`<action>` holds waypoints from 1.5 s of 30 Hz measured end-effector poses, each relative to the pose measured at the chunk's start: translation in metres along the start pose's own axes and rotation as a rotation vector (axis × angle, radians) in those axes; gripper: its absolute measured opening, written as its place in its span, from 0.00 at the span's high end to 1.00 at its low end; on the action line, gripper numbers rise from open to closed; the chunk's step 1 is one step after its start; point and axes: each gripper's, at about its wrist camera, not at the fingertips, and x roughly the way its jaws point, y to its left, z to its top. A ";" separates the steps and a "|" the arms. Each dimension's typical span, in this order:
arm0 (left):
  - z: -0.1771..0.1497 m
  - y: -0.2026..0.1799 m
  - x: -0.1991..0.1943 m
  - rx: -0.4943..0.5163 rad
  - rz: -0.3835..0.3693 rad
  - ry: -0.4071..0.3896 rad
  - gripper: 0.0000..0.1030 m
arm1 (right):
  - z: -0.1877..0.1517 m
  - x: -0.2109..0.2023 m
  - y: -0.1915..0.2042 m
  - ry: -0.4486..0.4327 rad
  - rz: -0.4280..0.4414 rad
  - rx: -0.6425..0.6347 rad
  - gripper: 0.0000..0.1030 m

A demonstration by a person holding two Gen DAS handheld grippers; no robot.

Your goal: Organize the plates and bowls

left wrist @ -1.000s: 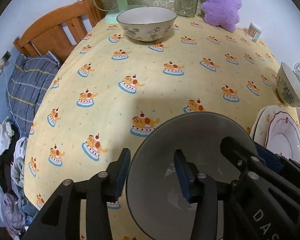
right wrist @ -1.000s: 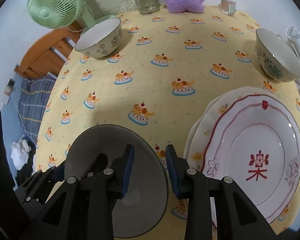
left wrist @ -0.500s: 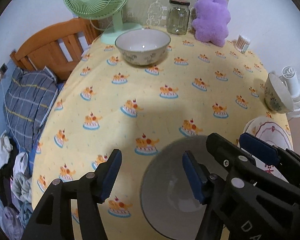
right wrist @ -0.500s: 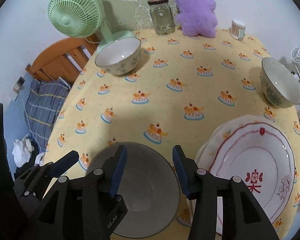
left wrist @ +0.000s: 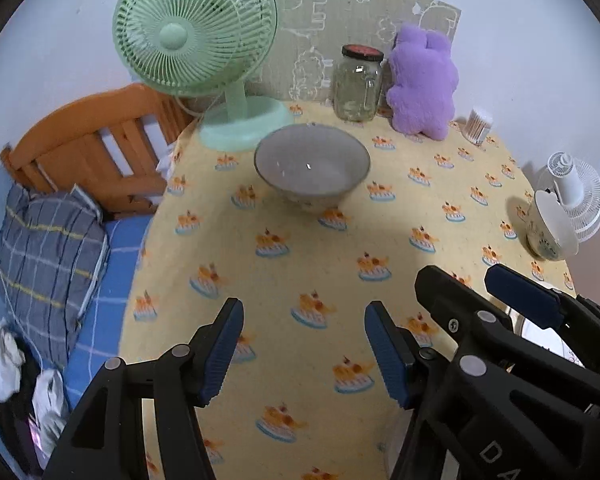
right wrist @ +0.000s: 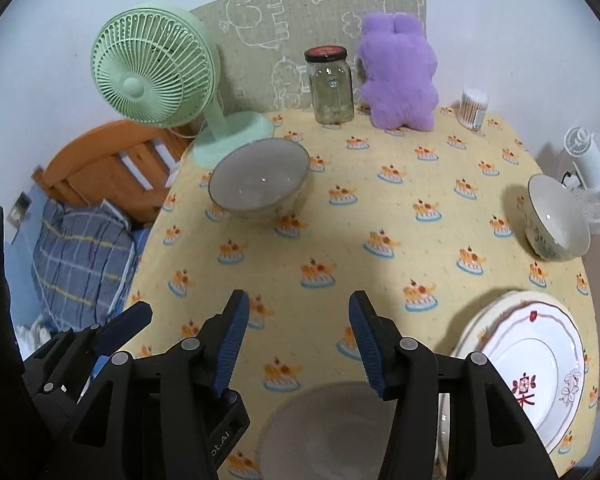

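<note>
Both claws have just opened off the grey bowl (right wrist: 332,432), now left on the yellow surface (right wrist: 380,200) at the bottom of the right wrist frame beside the stacked plates (right wrist: 528,364); left claw (left wrist: 304,344) and right claw (right wrist: 296,340) stand released, empty, lifted clear; the floral bowls remain.

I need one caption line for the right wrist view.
Open right gripper above a grey bowl, beside stacked plates on a yellow tablecloth.

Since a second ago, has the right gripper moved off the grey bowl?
Yes. The right gripper, its jaws just opened and empty, has lifted back from the grey bowl, which sits beside the stacked plates.
</note>
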 end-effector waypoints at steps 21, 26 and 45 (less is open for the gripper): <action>0.084 0.032 0.049 -0.084 0.081 -0.121 0.36 | 0.090 0.054 0.028 -0.101 -0.010 -0.066 0.45; 0.097 0.029 0.076 -0.116 0.094 -0.119 0.36 | 0.110 0.084 0.017 -0.101 -0.017 -0.102 0.45; 0.112 0.037 0.158 -0.146 0.165 -0.005 0.64 | 0.129 0.182 0.002 0.011 0.015 -0.058 0.58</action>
